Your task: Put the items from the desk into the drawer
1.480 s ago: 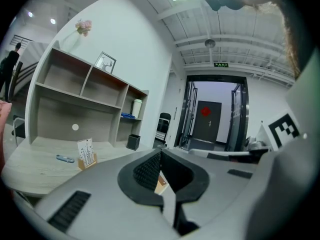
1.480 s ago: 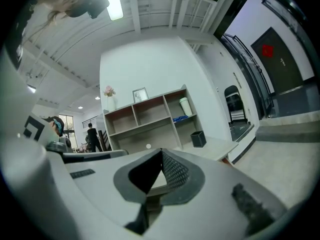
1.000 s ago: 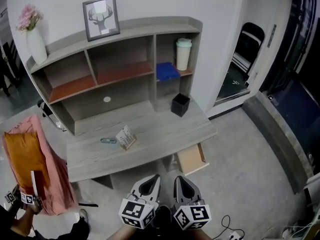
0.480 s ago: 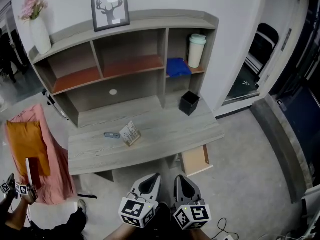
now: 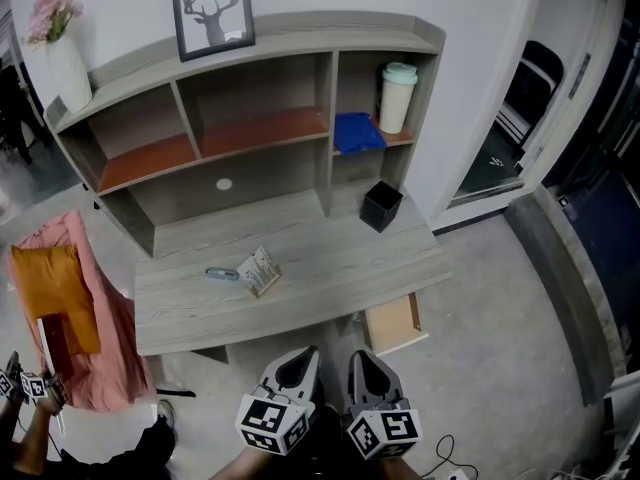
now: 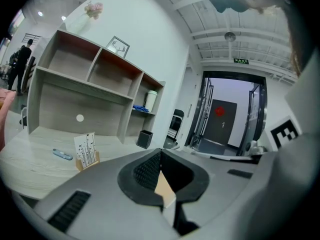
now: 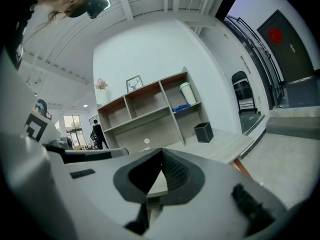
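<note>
Near the bottom edge of the head view, the left gripper [image 5: 308,356] and the right gripper [image 5: 358,358] sit side by side, short of the near edge of the desk [image 5: 340,258]. Each has its jaws pressed together with nothing between them. On the desk's left part lies a small blue item [image 5: 219,274], and just right of it a wooden card holder [image 5: 259,271] with cards standing in it. A black square cup [image 5: 381,206] stands at the far right, by the shelf unit [image 5: 250,138]. Under the desk's right end the drawer [image 5: 392,324] stands open.
</note>
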The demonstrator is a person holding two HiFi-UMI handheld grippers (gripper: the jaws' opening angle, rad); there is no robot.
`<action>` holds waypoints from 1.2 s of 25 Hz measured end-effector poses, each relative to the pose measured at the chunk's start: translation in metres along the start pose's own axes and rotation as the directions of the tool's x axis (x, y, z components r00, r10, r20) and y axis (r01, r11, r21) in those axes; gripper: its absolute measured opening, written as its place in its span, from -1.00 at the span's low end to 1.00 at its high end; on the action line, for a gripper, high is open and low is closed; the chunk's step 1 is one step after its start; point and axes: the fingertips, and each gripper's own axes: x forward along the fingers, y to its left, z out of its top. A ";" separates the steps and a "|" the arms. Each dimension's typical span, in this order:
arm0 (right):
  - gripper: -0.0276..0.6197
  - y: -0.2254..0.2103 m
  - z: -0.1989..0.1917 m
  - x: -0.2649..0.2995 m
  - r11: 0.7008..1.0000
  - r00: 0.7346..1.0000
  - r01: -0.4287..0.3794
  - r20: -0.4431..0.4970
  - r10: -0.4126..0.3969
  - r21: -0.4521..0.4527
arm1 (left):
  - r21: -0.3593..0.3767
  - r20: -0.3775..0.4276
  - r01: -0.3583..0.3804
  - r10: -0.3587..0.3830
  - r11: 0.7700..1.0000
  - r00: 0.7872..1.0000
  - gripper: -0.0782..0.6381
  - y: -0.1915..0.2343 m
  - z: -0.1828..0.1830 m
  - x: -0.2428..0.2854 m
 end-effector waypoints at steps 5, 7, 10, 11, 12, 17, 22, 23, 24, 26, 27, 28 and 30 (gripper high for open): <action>-0.89 -0.013 0.011 0.019 1.000 1.000 0.024 0.004 -0.024 0.002 | -0.009 0.002 0.019 -0.019 1.000 1.000 -0.76 0.010 0.013 0.026; -0.89 -0.021 0.016 0.029 0.999 0.999 0.041 0.008 -0.041 0.003 | -0.007 -0.004 0.031 -0.031 1.000 1.000 -0.76 0.013 0.019 0.039; -0.89 -0.031 0.027 0.045 0.998 0.998 0.062 0.019 -0.062 -0.003 | -0.002 -0.009 0.050 -0.050 0.999 0.999 -0.76 0.020 0.028 0.059; -0.89 -0.034 0.032 0.051 0.998 0.997 0.069 0.025 -0.069 -0.003 | 0.001 -0.009 0.057 -0.057 0.998 0.998 -0.76 0.022 0.032 0.067; -0.89 -0.038 0.037 0.057 0.997 0.997 0.076 0.033 -0.075 -0.004 | 0.004 -0.008 0.063 -0.063 0.998 0.998 -0.76 0.025 0.036 0.074; -0.89 -0.052 0.060 0.087 0.993 0.991 0.119 0.058 -0.119 -0.006 | 0.017 0.002 0.095 -0.095 0.995 0.995 -0.76 0.042 0.059 0.107; -0.89 -0.064 0.070 0.110 0.987 0.985 0.158 0.077 -0.157 -0.012 | 0.031 -0.004 0.124 -0.124 0.992 0.992 -0.75 0.057 0.073 0.135; -0.89 -0.066 0.071 0.115 0.986 0.984 0.164 0.078 -0.163 -0.011 | 0.032 -0.006 0.130 -0.130 0.991 0.991 -0.76 0.060 0.074 0.140; -0.89 -0.068 0.071 0.120 0.986 0.983 0.168 0.078 -0.167 -0.010 | 0.034 -0.009 0.137 -0.137 0.990 0.991 -0.76 0.062 0.074 0.144; -0.89 -0.070 0.072 0.130 0.985 0.982 0.174 0.074 -0.173 -0.009 | 0.037 -0.016 0.148 -0.148 0.988 0.989 -0.76 0.067 0.075 0.153; -0.89 -0.071 0.072 0.135 0.984 0.982 0.176 0.073 -0.174 -0.012 | 0.036 -0.020 0.154 -0.153 0.987 0.988 -0.76 0.069 0.075 0.156; -0.89 -0.071 0.073 0.139 0.984 0.982 0.177 0.073 -0.175 -0.015 | 0.034 -0.024 0.159 -0.158 0.987 0.987 -0.75 0.071 0.075 0.160; -0.89 -0.073 0.075 0.147 0.984 0.982 0.176 0.078 -0.173 -0.028 | 0.034 -0.031 0.170 -0.169 0.985 0.985 -0.76 0.074 0.076 0.168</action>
